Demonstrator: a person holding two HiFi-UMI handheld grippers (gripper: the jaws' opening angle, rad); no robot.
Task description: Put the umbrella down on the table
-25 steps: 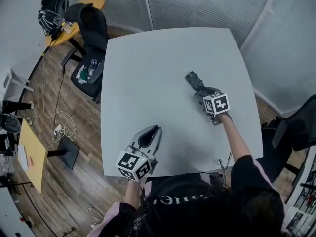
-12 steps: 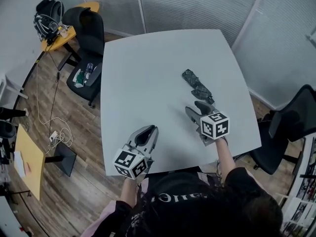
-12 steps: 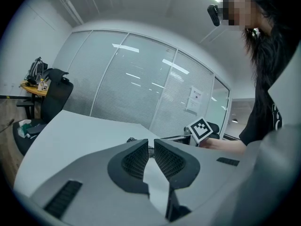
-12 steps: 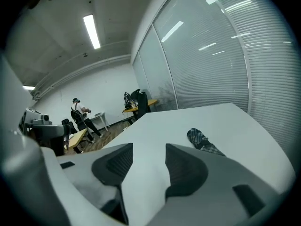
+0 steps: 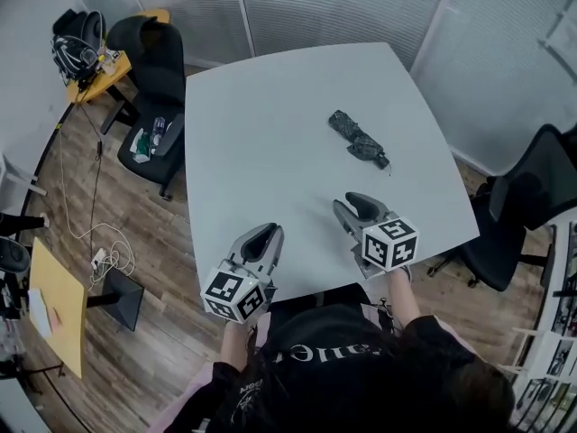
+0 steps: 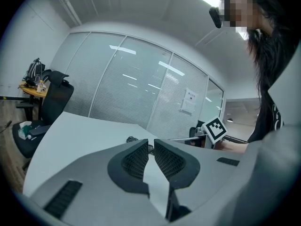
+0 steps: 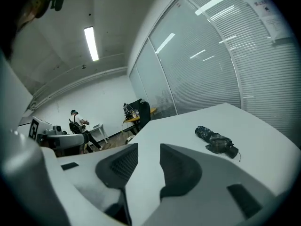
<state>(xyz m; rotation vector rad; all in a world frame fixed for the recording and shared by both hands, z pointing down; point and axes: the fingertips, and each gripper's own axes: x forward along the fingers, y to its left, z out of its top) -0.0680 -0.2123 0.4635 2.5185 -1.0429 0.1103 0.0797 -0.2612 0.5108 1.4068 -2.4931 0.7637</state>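
Note:
The folded dark patterned umbrella (image 5: pixel 358 140) lies flat on the pale grey table (image 5: pixel 270 124), right of its middle, with nothing touching it. The right gripper view shows the umbrella (image 7: pixel 216 141) ahead and to the right. My right gripper (image 5: pixel 351 204) hovers near the table's front edge, well short of the umbrella. Its jaws (image 7: pixel 149 149) are closing with a gap and nothing between them. My left gripper (image 5: pixel 266 234) sits at the front edge, jaws (image 6: pixel 151 142) together and empty. A sliver of the umbrella (image 6: pixel 133 139) shows just past its tips.
A black office chair (image 5: pixel 153 57) stands at the table's left side and another chair (image 5: pixel 539 180) at its right. A yellow desk with bags (image 5: pixel 86 48) is at the far left, cables (image 5: pixel 104 237) lie on the wooden floor. A person (image 7: pixel 75 119) sits far off.
The right gripper has drawn back from the umbrella toward the front edge and its jaws have narrowed. The umbrella stays on the table. The left gripper shifted a little.

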